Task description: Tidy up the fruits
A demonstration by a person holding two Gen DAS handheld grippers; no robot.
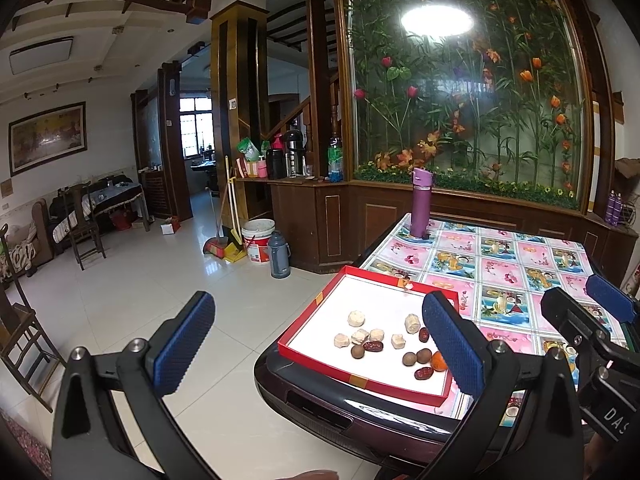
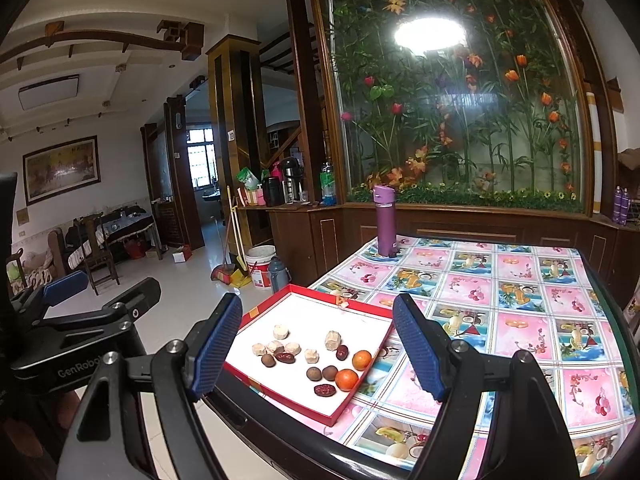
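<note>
A shallow red box lid with a white floor (image 2: 362,386) (image 1: 320,308) lies at the near left corner of the table. In it lie several pale lumpy pieces (image 2: 281,333) (image 1: 355,319), brown round fruits (image 2: 314,374) (image 1: 409,359), dark red dates (image 2: 324,390) (image 1: 373,346) and two small oranges (image 2: 346,379) (image 2: 362,360), one showing in the left wrist view (image 1: 439,361). My left gripper (image 1: 320,344) hangs open before the box, half over the floor. My right gripper (image 2: 318,348) stands open just short of the box, with nothing between its fingers.
The table (image 2: 520,320) wears a pink and blue fruit-print cloth, with a purple flask (image 2: 386,224) (image 1: 421,204) at its far left. Left of it is white tile floor with a bucket (image 1: 258,240), a grey thermos (image 1: 279,255) and brooms. A flower-painted glass panel (image 2: 460,100) stands behind.
</note>
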